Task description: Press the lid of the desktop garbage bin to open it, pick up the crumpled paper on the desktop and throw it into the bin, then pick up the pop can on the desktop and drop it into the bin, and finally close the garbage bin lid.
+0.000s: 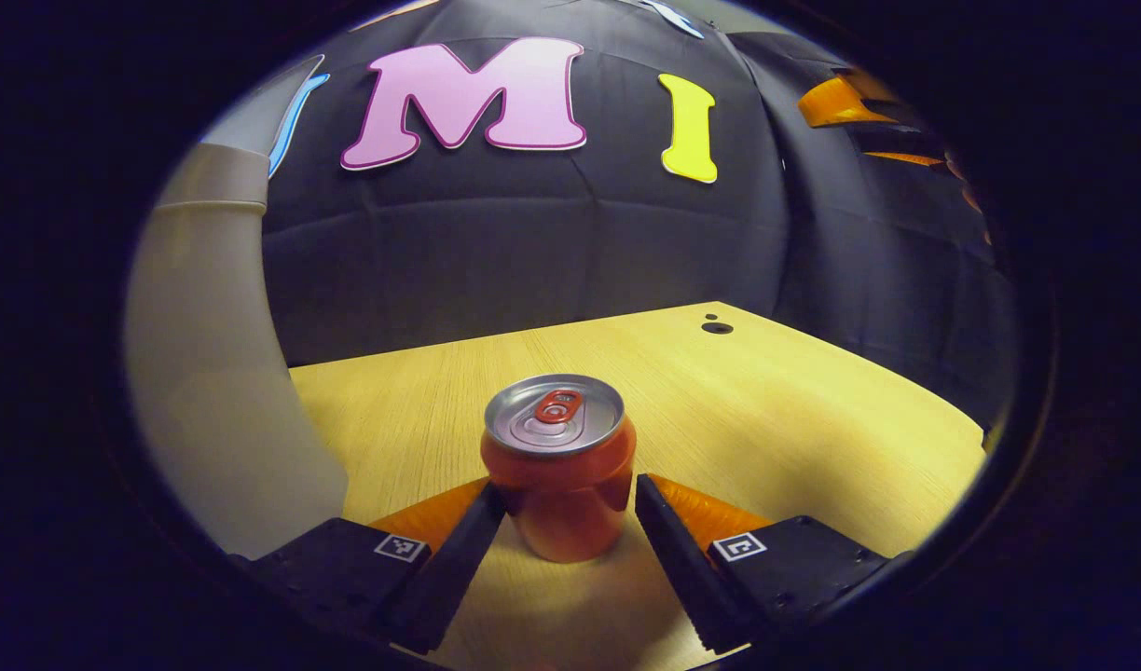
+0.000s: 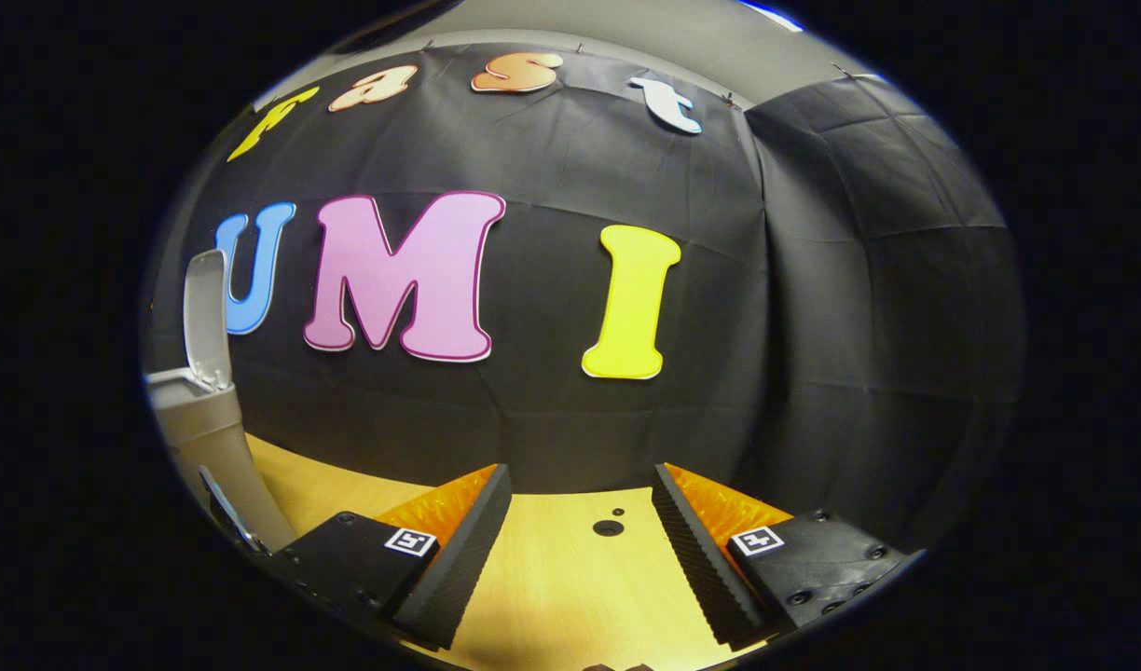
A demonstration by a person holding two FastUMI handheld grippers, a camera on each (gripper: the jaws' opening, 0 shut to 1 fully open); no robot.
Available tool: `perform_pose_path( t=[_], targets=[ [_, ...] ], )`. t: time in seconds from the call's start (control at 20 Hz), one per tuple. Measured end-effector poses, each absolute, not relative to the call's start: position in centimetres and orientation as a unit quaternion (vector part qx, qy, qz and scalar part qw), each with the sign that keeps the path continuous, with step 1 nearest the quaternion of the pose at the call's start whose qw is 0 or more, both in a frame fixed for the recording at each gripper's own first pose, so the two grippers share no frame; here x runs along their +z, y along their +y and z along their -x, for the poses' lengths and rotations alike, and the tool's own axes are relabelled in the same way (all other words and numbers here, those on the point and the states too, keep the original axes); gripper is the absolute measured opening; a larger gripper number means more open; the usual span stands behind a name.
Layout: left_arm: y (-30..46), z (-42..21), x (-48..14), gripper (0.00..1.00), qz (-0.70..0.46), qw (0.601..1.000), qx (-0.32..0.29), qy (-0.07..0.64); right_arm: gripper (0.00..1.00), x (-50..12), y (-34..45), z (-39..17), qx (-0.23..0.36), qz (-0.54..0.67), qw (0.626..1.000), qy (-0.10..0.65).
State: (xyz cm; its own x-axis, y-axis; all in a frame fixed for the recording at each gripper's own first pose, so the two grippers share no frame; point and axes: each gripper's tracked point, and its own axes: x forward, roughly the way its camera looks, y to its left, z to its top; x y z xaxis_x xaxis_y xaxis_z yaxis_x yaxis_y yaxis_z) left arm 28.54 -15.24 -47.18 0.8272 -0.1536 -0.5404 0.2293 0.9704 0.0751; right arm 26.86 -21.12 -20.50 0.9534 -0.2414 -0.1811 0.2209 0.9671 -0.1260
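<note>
Wooden desktop (image 1: pixel 766 410), pop can (image 1: pixel 559 466) upright between spread left hand-held gripper (image 1: pixel 570 508), perhaps touching.

Tongs (image 1: pixel 561 508) bear square coded markers

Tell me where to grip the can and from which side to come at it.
Grip the can across its round wall, about mid-height, below the rim. It stands upright on the table, so come in level from the near side, as the left gripper already does: its open fingers flank the can left and right. The curved wall should centre itself between the pads; the top, with its tab, gives no hold.
</note>
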Motion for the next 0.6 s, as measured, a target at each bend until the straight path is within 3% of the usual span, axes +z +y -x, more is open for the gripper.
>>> perform_pose_path(
  t=[0.25,0.35,0.6],
  targets=[
    [-15.2,-29.1,-46.7,0.96,-0.055,0.955,-0.104,0.272,0.98,-21.6,-21.4,-27.1,-0.123,0.035,0.985,0.118],
    [-15.1,-28.9,-45.6,0.9,-0.052,0.956,-0.107,0.269,0.98,-21.6,-21.2,-27.2,-0.126,0.044,0.984,0.116],
    [-15.1,-28.2,-39.6,0.89,-0.053,0.96,-0.113,0.249,0.98,-19.9,-19.3,-27.7,-0.112,0.045,0.986,0.117]
  ],
)
